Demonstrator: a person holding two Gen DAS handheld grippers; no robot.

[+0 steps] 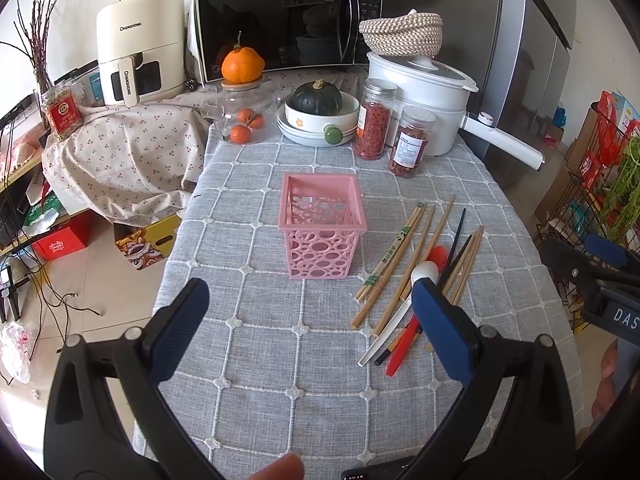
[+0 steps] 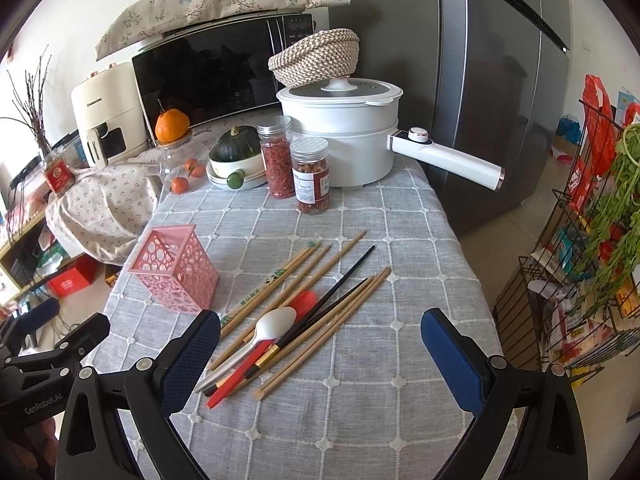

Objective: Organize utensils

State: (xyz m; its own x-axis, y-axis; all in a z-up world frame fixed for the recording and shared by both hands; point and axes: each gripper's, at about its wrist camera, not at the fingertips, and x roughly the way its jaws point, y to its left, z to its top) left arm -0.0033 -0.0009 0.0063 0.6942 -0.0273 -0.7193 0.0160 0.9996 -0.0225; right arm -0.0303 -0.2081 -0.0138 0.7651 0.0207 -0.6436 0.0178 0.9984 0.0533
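Observation:
A pink perforated basket stands empty on the grey checked tablecloth; it also shows in the right wrist view. To its right lies a loose pile: several wooden chopsticks, black chopsticks, a white spoon and a red spoon. My left gripper is open and empty, in front of the basket. My right gripper is open and empty, just short of the pile, above its near ends.
At the back stand two jars of red dried goods, a white electric pot with a long handle, bowls with a green squash, a glass jar with oranges, a microwave. A wire rack stands to the right.

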